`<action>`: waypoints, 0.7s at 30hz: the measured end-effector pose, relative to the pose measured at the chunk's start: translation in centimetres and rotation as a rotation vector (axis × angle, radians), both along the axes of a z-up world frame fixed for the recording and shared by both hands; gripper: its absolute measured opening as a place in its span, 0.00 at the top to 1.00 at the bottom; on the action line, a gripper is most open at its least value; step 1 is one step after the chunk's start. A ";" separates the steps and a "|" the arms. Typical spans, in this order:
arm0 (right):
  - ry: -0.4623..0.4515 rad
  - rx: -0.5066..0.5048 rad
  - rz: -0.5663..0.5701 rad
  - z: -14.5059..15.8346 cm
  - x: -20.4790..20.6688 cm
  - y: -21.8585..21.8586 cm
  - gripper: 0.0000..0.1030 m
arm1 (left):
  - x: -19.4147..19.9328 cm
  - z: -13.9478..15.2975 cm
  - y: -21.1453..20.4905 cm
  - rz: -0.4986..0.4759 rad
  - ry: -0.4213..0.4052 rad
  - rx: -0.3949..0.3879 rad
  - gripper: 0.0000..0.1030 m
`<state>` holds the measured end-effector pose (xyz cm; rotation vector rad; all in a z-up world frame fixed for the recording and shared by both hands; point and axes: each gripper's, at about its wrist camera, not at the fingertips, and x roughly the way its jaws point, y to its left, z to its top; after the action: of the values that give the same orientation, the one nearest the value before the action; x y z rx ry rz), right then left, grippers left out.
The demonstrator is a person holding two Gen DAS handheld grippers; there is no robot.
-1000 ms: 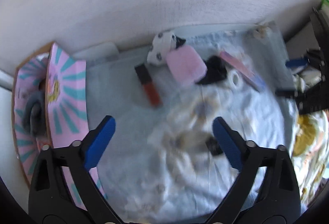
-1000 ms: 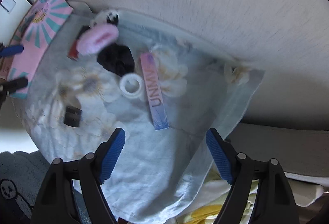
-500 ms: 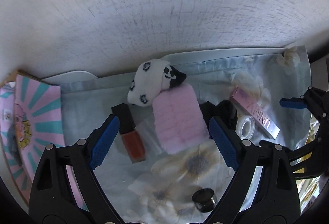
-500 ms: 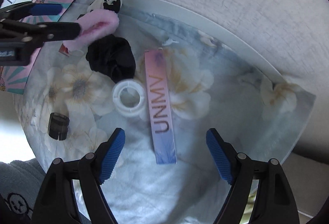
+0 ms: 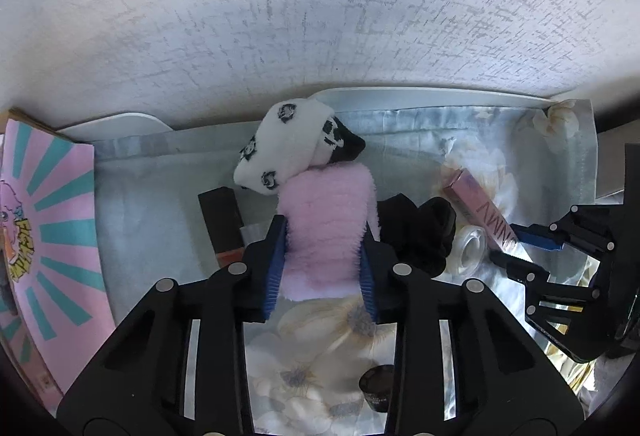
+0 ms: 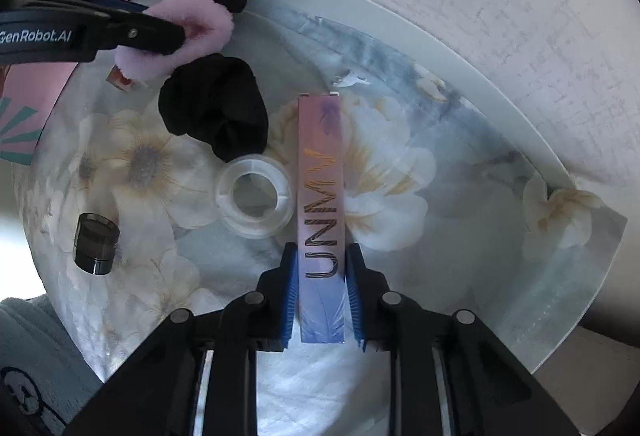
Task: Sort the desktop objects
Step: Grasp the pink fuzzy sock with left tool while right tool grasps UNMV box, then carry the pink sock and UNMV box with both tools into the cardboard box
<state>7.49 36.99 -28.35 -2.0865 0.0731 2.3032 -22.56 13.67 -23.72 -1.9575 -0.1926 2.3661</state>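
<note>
Tools (image 5: 322,236) closing on pink sock (image 5: 328,220)

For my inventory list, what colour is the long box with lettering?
Pink fading to blue, the long box; clearest in the right wrist view.

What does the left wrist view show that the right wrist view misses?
Left only: the white sock's full patterned body and the dark lipstick box. Right only: the full length of the UNMV box, with the right gripper closing on it. Both: the left gripper closing on the pink fuzzy sock, the black scrunchie, tape roll and small jar.
</note>
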 end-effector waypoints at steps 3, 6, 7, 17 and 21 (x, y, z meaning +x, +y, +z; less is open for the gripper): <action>0.000 -0.015 -0.017 0.6 0.5 0.2 0.79 | 0.3 0.9 -0.1 -0.010 0.011 0.006 0.72; -0.002 -0.010 -0.043 1.5 1.0 0.3 0.79 | 0.8 2.1 -0.3 -0.022 0.024 0.000 0.72; -0.002 -0.012 -0.054 1.9 1.2 0.4 0.79 | 1.0 2.5 -0.4 -0.027 0.028 0.003 0.72; 0.018 -0.010 -0.109 7.5 2.8 0.0 0.79 | 3.6 9.4 -2.3 -0.044 0.128 0.001 0.72; 0.047 0.015 -0.110 10.6 0.8 0.0 0.79 | 5.2 12.2 -4.4 -0.032 0.176 -0.006 0.72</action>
<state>8.25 36.99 -17.76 -1.9690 0.1668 2.2809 -17.37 9.28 -11.47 -1.7288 -0.1435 2.5037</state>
